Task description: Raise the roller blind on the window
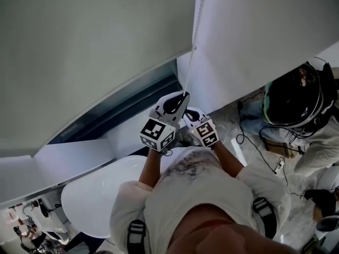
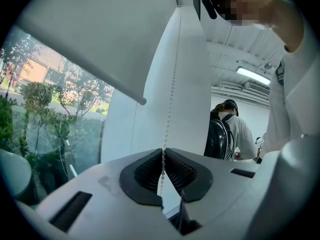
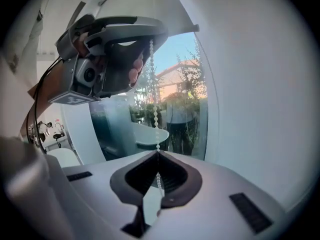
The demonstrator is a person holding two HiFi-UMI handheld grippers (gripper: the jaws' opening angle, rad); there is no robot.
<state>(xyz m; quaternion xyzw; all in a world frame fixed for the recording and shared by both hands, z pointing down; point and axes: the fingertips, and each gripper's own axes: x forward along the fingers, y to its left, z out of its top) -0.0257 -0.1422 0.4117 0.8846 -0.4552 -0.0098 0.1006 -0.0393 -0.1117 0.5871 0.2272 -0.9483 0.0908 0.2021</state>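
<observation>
The bead chain (image 2: 172, 84) is what the next move turns on. It hangs nearly plumb against the white wall panel (image 2: 192, 74) to the right of the window (image 2: 55, 109), and its long axis runs straight up and away from both tools toward the top of the frame. The left gripper (image 2: 163, 153) is clamped shut on it, with the beads pinched in the seam where its dark pads (image 2: 145, 174) meet. The right gripper (image 3: 157, 155) is likewise closed on the same strand, and a short tail of beads dangles below its pads.

In the right gripper view the left one sits above, in the upper left of the frame, so the left is the higher grip and the right is just beneath it on the chain. In the head view the pair sit close together at centre frame. Any pull, as I judge it, has to go down along the chain's own line and not sideways (which strand of the loop this is, I cannot tell).

The roller blind (image 1: 95, 46) fills the upper left of the head view as a broad grey sheet. Its lower edge (image 2: 85, 66) slants across the upper left of the left gripper view, with bare glass, trees and a building showing below it, so it looks only partly raised. A round white table (image 1: 100, 194) lies at lower left. A person with a dark backpack (image 2: 220, 139) stands at right on a pale marbled floor (image 1: 233, 126).
</observation>
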